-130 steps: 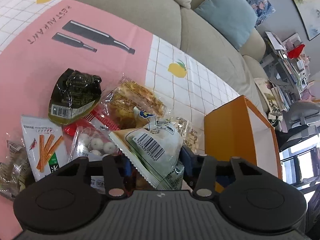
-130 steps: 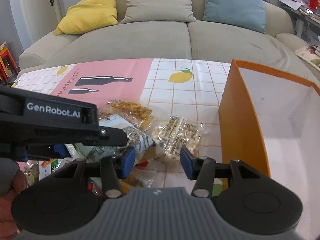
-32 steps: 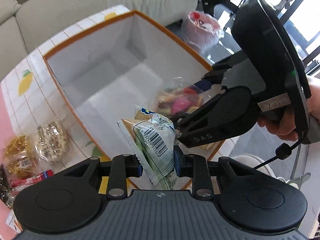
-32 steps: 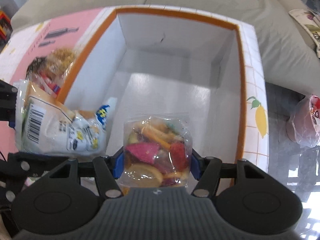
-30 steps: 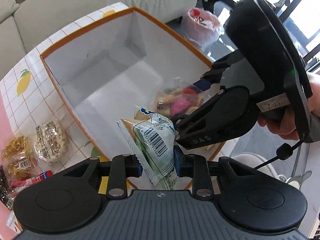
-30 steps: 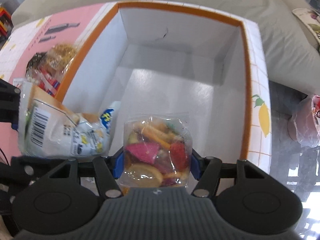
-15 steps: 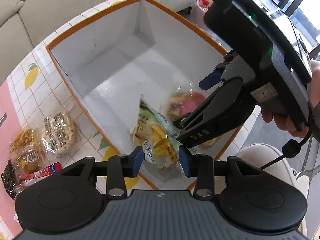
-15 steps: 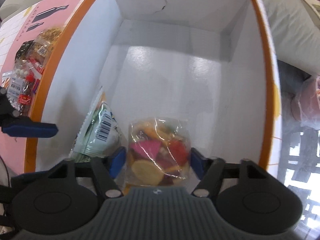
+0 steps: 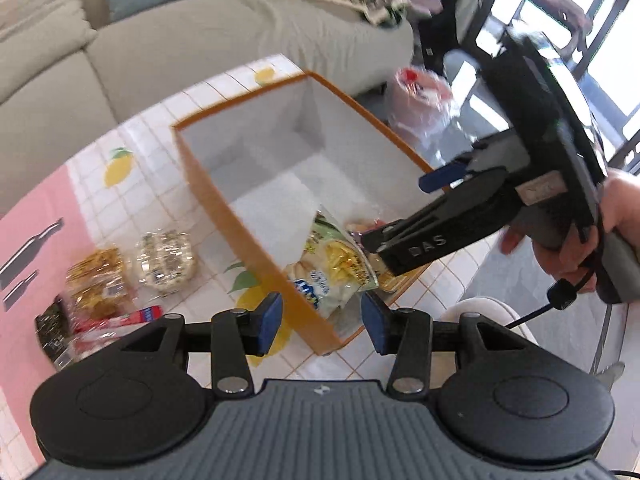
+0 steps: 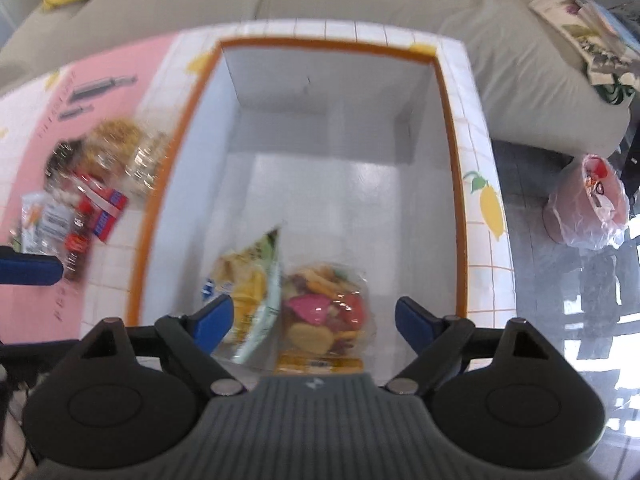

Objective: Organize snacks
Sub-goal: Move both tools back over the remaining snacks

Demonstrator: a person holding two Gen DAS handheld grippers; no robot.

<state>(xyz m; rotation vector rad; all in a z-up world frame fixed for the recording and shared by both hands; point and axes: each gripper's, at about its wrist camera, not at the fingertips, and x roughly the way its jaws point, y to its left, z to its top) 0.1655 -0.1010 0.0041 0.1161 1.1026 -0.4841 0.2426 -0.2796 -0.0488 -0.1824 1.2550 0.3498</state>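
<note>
Both packets now lie dropped in the box [image 10: 450, 128], my left gripper [image 9: 320, 322] and right gripper [image 10: 310, 322] spread wide, empty.
Chips [image 10: 256, 280] sit at 9 o'clock of the fruit bag [image 10: 326, 312]; light, crinkly, crushable, so I'd pinch edge seams.

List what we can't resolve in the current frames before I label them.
- Right wrist view: the snack pile left of the orange box is motion-blurred; packets can't be told apart.
- Left wrist view: the clear bag of mixed colourful snacks is mostly hidden behind the right claw and its body.
- Right wrist view: the green-and-white snack bag is blurred; its print is unreadable.
- Right wrist view: only one blue finger of the left claw shows; the left edge cuts off the rest.
</note>
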